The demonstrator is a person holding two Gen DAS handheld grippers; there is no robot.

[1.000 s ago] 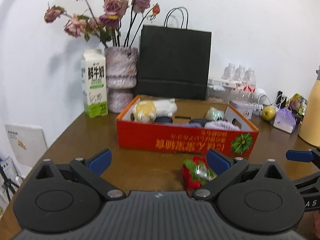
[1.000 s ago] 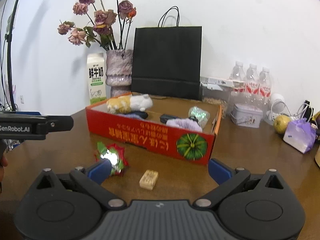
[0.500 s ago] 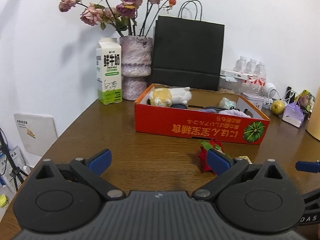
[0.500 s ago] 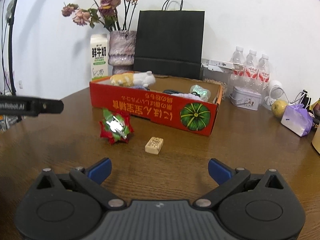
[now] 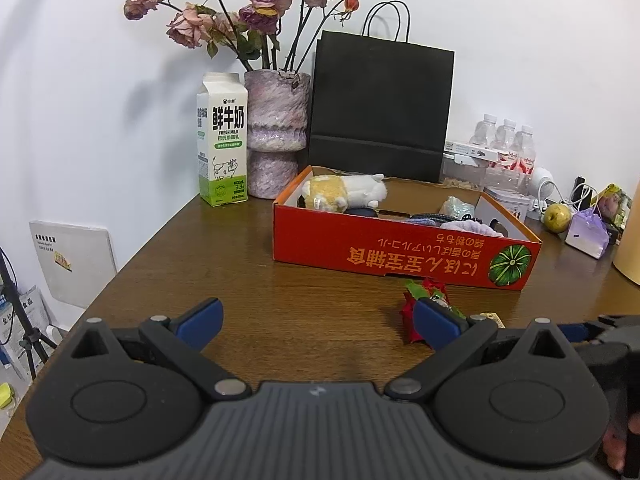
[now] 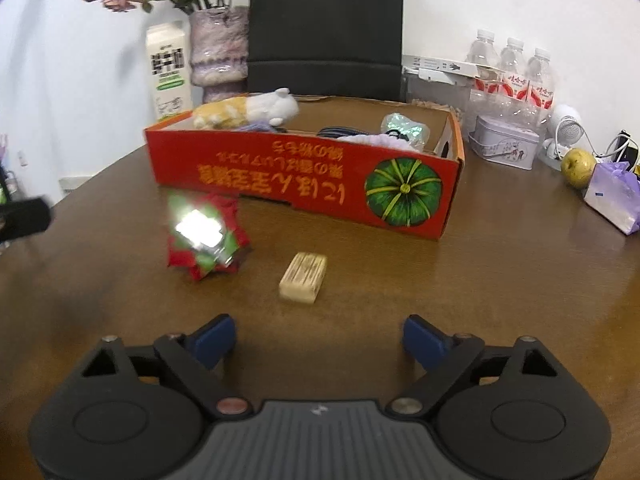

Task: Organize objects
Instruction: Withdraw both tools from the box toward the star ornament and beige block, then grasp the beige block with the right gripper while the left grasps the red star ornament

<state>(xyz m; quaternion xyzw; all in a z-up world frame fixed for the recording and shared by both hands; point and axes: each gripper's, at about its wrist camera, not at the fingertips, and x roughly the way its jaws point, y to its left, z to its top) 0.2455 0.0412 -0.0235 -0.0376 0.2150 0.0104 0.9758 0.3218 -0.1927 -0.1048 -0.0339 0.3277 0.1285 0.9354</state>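
Two grippers tilt down over a brown table (image 6: 500,280). Right gripper (image 6: 318,342), jaws just narrowed but apart and empty, faces a tan block (image 6: 303,282) beside a red-green ornament (image 6: 204,236); left gripper (image 5: 316,322) hovers open near the red box (image 5: 384,248).

A shallow red cardboard box (image 6: 304,184), printed with a green pumpkin and upside-down orange lettering, sits open on the worktop (image 6: 500,280) holding a yellow-and-white plush toy (image 6: 248,112) and other small items. In front of it lie a crinkled red-and-green foil wrapper (image 6: 204,236) and, just beside that, a small tan block (image 6: 303,282) lying flat.
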